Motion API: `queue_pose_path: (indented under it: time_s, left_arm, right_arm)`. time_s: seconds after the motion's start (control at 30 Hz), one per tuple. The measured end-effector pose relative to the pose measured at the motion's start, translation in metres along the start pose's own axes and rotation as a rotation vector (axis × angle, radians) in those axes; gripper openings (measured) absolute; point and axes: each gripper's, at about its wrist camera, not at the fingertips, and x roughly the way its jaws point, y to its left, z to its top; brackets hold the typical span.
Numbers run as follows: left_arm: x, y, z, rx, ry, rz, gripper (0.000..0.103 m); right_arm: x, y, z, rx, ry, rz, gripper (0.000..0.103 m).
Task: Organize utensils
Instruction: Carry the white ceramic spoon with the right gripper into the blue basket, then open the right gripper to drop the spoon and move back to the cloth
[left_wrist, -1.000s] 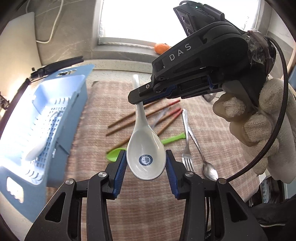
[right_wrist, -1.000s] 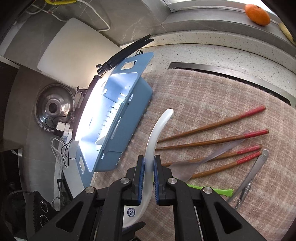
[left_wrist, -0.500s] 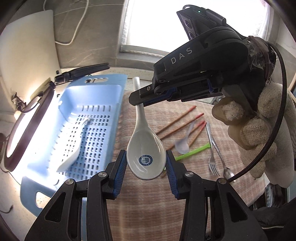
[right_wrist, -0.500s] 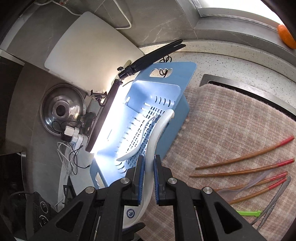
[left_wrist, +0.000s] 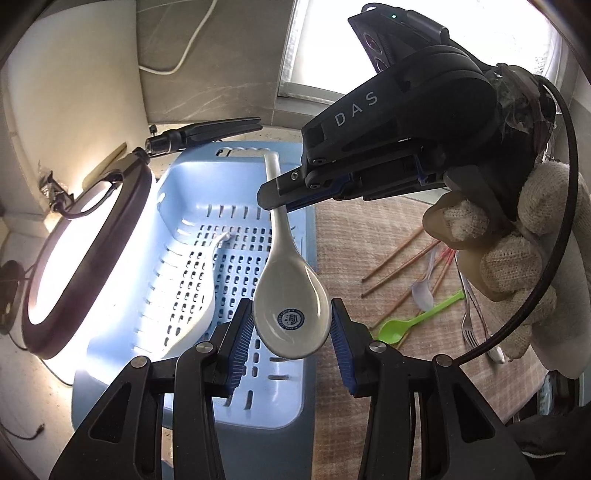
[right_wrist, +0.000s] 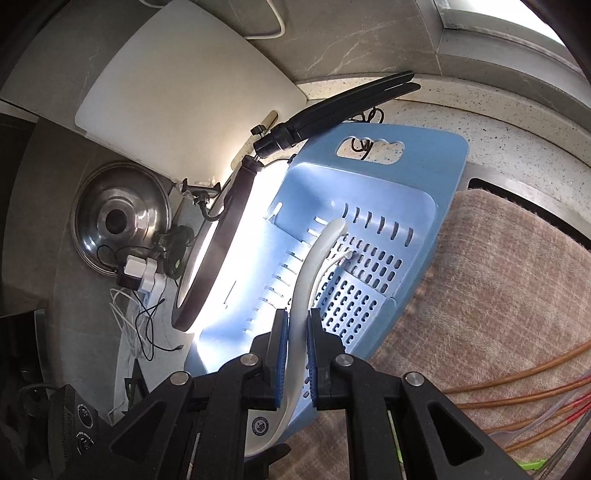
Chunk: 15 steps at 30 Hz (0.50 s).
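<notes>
A white ceramic spoon (left_wrist: 291, 317) with a blue emblem hangs over the blue slotted basket (left_wrist: 184, 206). My left gripper (left_wrist: 291, 326) is shut on the spoon's bowl, a blue pad against each side. My right gripper (left_wrist: 271, 195) is shut on its handle, held by a gloved hand (left_wrist: 517, 258). In the right wrist view the handle (right_wrist: 314, 258) curves up from between the pads of the right gripper (right_wrist: 295, 332), above the basket (right_wrist: 424, 173). A second white spoon (left_wrist: 199, 295) lies inside the basket.
On the checked mat (left_wrist: 351, 251) to the right lie red-tipped chopsticks (left_wrist: 399, 258), a green plastic spoon (left_wrist: 417, 319), a clear spoon (left_wrist: 424, 291) and a fork (left_wrist: 471, 325). A lit ring light (left_wrist: 85, 258) stands left of the basket, with a pot lid (right_wrist: 118, 225) beyond it.
Both grippers, still holding the white spoon, have moved left from above the mat and chopsticks to above the blue basket. The grip on the spoon is unchanged.
</notes>
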Motion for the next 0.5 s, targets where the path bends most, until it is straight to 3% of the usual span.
queue_pose_path:
  time_s: [0.5]
  left_arm:
    - [0.002, 0.019, 0.004, -0.016, -0.001, 0.048, 0.036]
  right_arm:
    - [0.018, 0.007, 0.009, -0.032, 0.011, -0.046, 0.01]
